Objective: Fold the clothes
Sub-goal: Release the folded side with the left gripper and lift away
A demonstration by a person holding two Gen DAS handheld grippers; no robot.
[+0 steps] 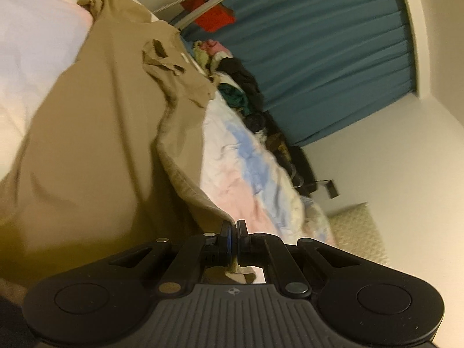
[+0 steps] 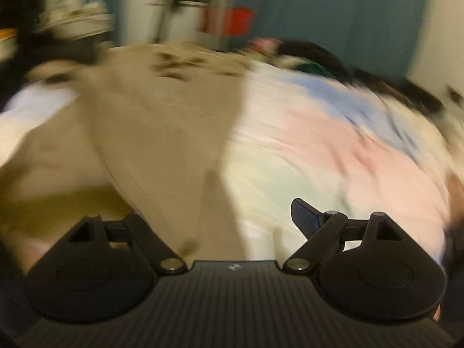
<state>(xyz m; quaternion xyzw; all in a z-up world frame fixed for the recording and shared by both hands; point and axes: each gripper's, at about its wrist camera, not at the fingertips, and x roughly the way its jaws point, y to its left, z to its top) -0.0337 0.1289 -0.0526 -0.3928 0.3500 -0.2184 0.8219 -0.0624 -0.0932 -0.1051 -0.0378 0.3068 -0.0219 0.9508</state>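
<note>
- Left wrist view: the left gripper (image 1: pixel 234 227) has its jaws pressed together on an edge of the tan garment (image 1: pixel 95 133), with a bit of the cloth poking out behind the pads.
- From that pinch the tan cloth runs up and to the left, spread over most of the bed (image 1: pixel 246 174). It's pretty rumpled near the far end, with a bunched-up fold there.
- The bedcover showing beside it is pastel, pink and blue patches on white.
- Along the far side of the bed there's a heap of other clothes (image 1: pixel 243 87), dark stuff plus something green and something pink, right up against the teal curtain (image 1: pixel 333 58). A red thing (image 1: pixel 213 17) hangs farther back; can't tell what it is.
- Right wrist view: super blurry, so take this loosely. The right gripper (image 2: pixel 220 226) has its jaws spread wide, nothing between them. One finger (image 2: pixel 304 217) with its blue pad is clear; the other is hidden behind the tan cloth.
- The tan garment (image 2: pixel 162 133) lies on the left half of the bed here, its edge running right down toward the gripper, with the pastel cover (image 2: pixel 333 145) bare on the right.
</note>
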